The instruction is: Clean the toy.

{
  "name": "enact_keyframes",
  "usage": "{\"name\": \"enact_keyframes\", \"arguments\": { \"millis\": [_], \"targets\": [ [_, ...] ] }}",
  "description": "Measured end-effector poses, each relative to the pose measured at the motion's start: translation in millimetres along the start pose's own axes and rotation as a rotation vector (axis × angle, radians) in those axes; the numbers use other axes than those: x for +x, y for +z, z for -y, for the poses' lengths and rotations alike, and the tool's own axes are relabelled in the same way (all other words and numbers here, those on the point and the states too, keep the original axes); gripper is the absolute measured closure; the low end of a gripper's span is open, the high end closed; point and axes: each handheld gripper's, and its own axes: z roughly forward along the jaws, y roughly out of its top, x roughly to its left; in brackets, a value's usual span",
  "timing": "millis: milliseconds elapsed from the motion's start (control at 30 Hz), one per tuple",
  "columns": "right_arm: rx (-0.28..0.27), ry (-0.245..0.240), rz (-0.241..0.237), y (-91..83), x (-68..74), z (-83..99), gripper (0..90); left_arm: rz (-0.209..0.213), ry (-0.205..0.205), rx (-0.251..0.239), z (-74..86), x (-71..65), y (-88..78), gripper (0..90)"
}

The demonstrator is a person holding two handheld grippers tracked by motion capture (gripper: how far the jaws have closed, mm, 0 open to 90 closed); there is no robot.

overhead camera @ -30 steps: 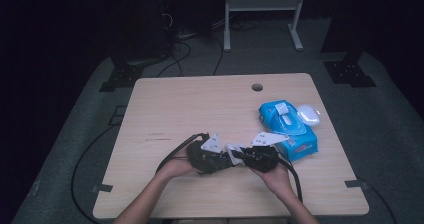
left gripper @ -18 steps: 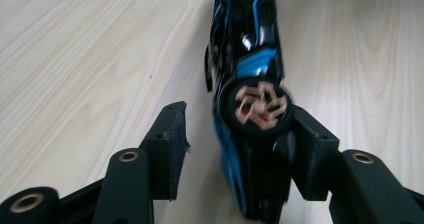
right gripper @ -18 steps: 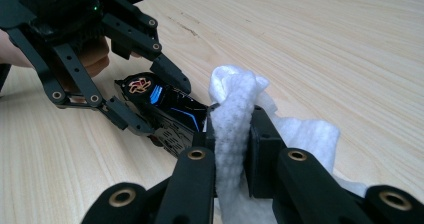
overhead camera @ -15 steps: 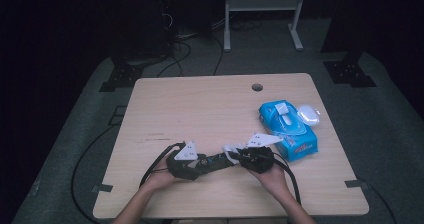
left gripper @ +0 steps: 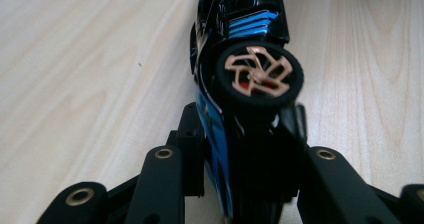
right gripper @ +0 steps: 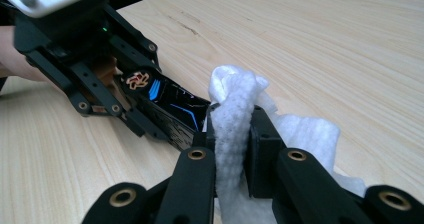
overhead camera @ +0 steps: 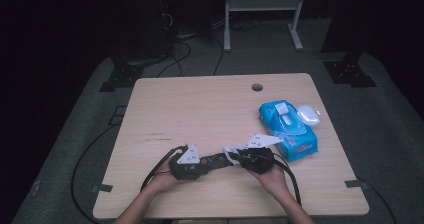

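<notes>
My table is pale wood, and I work at its near edge. Off to my right, well clear of my hands, lies a blue wipe pack with a small white thing just beside its far corner; I cannot tell what that is.

My left gripper has just been closing its jaws, and they are now clenched on the toy car, a black one with blue stripes, turned on its side so a copper-spoked wheel faces my camera. In the high view the left gripper holds the car just above the table, between my two hands.

My right gripper has its jaws clamped on a white wipe, bunched up, its top poking out above the pads. The wipe sits right at the car's end; whether they touch I cannot tell.
</notes>
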Motion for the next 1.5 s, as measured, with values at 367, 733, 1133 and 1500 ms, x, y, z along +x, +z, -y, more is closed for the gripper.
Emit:
{"name": "enact_keyframes", "arguments": {
  "millis": [367,733,1133,1500],
  "targets": [
    [-0.019,0.047,0.029,-6.4,-9.2,4.2,82.5,-0.043,0.014,-0.149,-16.8,-1.0,-15.1,66.2],
    [0.001,-0.014,0.043,0.2,0.0,0.4,82.6,-0.051,0.012,-0.096,3.2,4.4,-9.7,64.7],
    [-0.006,0.001,0.034,0.2,-2.0,1.3,82.6,-0.025,-0.001,-0.072,4.5,7.7,5.1,63.5],
    [-0.009,0.0,0.033,0.3,-2.3,1.6,82.7,-0.01,-0.019,-0.046,0.3,8.9,11.4,61.4]
  ]
}}
